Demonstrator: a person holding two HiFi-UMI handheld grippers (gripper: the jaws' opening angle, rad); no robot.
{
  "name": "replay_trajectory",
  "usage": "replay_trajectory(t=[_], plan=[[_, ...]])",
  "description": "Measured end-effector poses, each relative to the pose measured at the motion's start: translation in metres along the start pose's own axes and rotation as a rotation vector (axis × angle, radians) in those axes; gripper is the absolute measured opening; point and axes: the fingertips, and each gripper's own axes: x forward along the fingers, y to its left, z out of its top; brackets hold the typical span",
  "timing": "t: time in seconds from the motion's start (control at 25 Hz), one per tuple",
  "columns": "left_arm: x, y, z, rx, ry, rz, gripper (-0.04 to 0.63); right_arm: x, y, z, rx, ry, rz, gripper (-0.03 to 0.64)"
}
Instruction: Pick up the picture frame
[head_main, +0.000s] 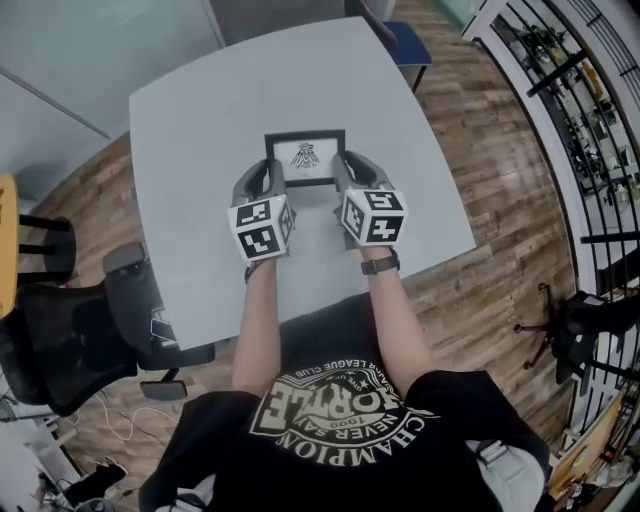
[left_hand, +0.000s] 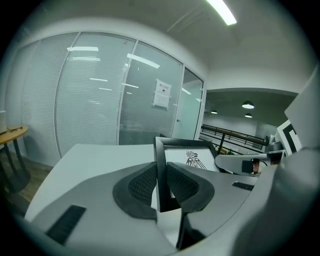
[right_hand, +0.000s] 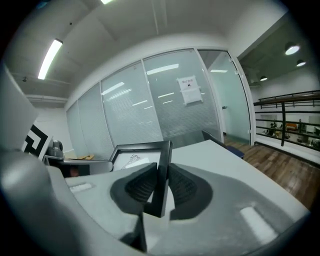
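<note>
Gripping opposite side edges, left gripper (head_main: 268, 176) and right gripper (head_main: 346, 170) hold the picture frame (head_main: 305, 156) clear above the table (head_main: 200, 120).

Counter (head_main: 200, 130) is a pale grey slab with rounded corners, on a wood plank floor (head_main: 500, 170). Blue chair (head_main: 408, 42) at its 1 o'clock, black office chair (head_main: 60, 330) at 8.

One picture frame (head_main: 305, 158) is hanging between two grippers, the left gripper (head_main: 272, 174) and the right gripper (head_main: 343, 167), above one grey bench (head_main: 200, 130). Just beside that bench, one black office chair (head_main: 60, 340) and one blue chair (head_main: 405, 42) are standing.
</note>
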Motion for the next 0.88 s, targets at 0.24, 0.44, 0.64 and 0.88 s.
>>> replay_trajectory(t=[0.24, 0.44, 0.64, 0.88], plan=[[-0.048, -0.025, 0.057, 0.049, -0.139, -0.02, 0.071, -0.051, 0.02, 0.061, -0.024, -0.164, 0.027, 0.069], [-0.082, -0.04, 0.096, 0.075, -0.241, -0.04, 0.071, -0.085, 0.036, 0.103, -0.091, -0.266, 0.025, 0.069], [-0.11, -0.05, 0.126, 0.094, -0.324, -0.05, 0.071, -0.112, 0.05, 0.134, -0.149, -0.339, 0.024, 0.069], [-0.125, -0.051, 0.134, 0.103, -0.363, -0.049, 0.071, -0.123, 0.061, 0.143, -0.179, -0.369, 0.019, 0.069]])
